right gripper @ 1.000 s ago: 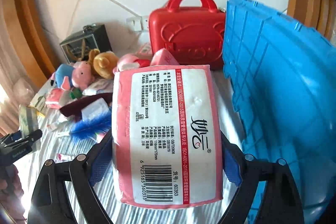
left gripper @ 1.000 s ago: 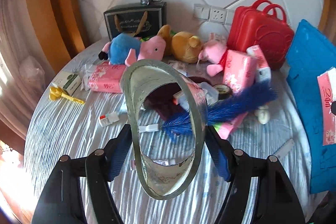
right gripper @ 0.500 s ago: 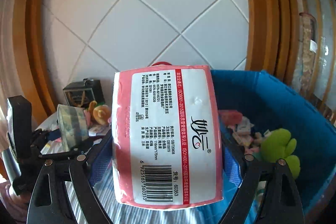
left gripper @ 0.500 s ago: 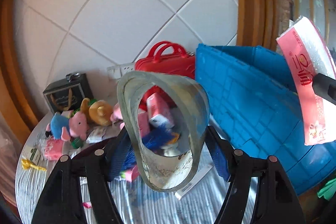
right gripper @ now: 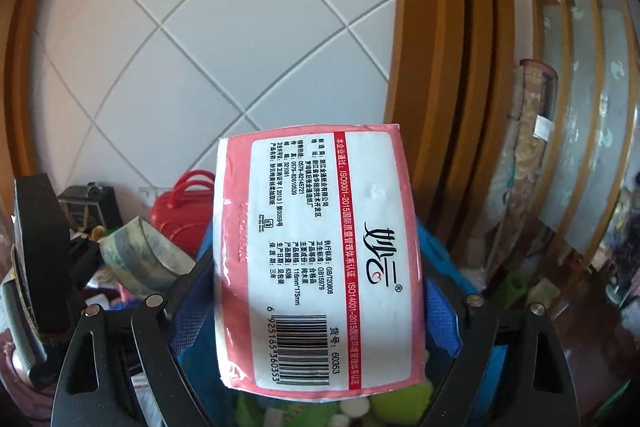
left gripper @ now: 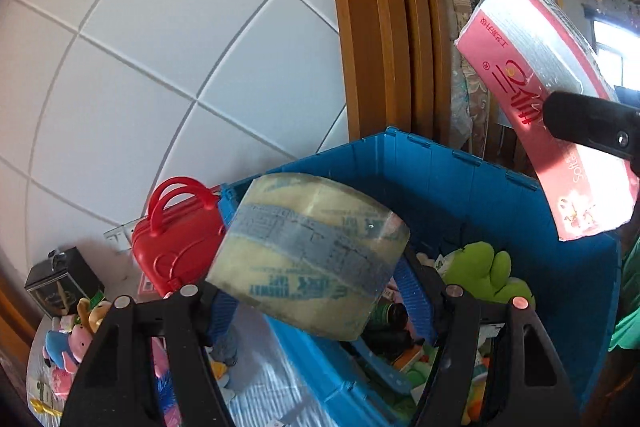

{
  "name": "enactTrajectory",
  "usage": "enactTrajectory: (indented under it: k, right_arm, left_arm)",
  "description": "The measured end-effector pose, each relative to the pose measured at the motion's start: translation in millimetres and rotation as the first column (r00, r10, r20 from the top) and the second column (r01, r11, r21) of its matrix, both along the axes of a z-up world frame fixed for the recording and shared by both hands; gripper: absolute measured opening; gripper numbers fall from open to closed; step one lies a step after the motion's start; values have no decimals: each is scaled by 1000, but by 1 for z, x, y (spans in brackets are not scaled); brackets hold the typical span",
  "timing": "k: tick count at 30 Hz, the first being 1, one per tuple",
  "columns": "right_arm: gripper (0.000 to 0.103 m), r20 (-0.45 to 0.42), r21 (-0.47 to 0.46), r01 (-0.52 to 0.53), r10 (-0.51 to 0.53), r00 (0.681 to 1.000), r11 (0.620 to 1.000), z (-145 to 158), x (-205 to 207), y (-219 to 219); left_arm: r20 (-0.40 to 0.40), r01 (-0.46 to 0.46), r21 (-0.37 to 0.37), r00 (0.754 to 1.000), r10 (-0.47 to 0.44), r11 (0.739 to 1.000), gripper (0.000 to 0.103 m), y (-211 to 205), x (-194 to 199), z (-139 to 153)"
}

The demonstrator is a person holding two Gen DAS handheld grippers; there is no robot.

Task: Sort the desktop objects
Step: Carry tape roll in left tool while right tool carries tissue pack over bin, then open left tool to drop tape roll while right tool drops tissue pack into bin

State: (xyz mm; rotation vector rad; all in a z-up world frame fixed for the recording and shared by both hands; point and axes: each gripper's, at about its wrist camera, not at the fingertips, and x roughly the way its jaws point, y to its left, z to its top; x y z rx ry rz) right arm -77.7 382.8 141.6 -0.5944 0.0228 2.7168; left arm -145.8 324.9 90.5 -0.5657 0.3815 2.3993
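In the lower left of its own view, the left gripper (left gripper: pixel 316 291) pinched a yellowed roll of clear packing tape (left gripper: pixel 310 255) above the near rim of the open blue plastic crate (left gripper: pixel 500 195). Further right, the right gripper (right gripper: pixel 316 291) clamped a pink-and-white tissue pack (right gripper: pixel 316 255), long axis pointing forward, higher over the crate's interior, so both loads lay directly above their drop.

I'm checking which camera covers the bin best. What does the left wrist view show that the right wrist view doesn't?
Only the left wrist view shows the blue bin's open inside, with the green plush toy, and the soft toys left on the table. Only the right wrist view shows the tissue pack's printed label and barcode, which fill that view and hide most of the bin. Both show the tape roll in the left tool, the pack in the right tool, and the red case.
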Motion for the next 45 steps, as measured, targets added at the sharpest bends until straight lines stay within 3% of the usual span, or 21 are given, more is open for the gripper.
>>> enactTrajectory:
  k: [4, 9, 13, 17, 26, 31, 33, 45]
  right_arm:
    - [90, 36, -23, 47, -46, 998, 999, 3, -27, 72]
    - [90, 121, -135, 68, -52, 991, 988, -29, -83, 148]
    - [90, 173, -189, 79, -46, 984, 979, -63, -115, 178]
    - [90, 211, -195, 76, -34, 977, 978, -83, -139, 185]
    - [90, 238, -96, 91, -66, 969, 991, -104, -161, 176]
    - [97, 244, -82, 94, -71, 967, 992, -109, -167, 183]
    - [102, 235, -74, 95, -75, 969, 993, -108, -166, 183]
    - [103, 246, -74, 79, -58, 967, 994, -89, -151, 159]
  left_arm:
    - [51, 30, -41, 998, -28, 999, 70, 55, -33, 5]
    - [98, 26, -121, 995, -14, 992, 70, 104, -72, -2]
    - [107, 18, -151, 994, -2, 988, 70, 122, -85, -13]
    - [125, 11, -167, 992, 10, 986, 70, 133, -99, -23]
    - [142, -5, -195, 989, 33, 981, 75, 143, -106, -35]
    - [129, -18, -173, 991, 41, 985, 77, 138, -105, -29]
    - [119, -21, -172, 992, 42, 985, 77, 135, -103, -28]
    - [94, -36, -123, 994, 48, 992, 77, 103, -81, -2]
